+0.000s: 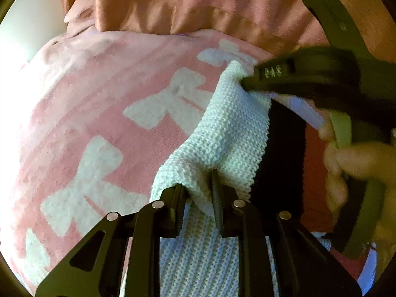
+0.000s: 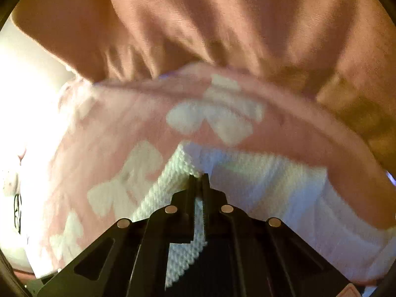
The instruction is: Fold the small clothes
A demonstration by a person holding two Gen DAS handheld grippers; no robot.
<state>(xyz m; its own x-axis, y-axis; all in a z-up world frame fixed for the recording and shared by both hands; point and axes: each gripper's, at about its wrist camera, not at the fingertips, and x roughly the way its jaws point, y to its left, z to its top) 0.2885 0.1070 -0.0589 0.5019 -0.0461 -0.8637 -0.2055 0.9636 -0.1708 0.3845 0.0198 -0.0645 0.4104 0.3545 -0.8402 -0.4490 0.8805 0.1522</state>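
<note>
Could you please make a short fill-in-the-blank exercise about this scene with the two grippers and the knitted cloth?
1. Both grippers pinch a white ____ garment.
2. The pink blanket under it has a pattern of white ____.
3. The right gripper grips the garment at a ____.
4. The left gripper is ____ on a bunched fold of the garment.

Missing words: knitted; bows; corner; shut
</note>
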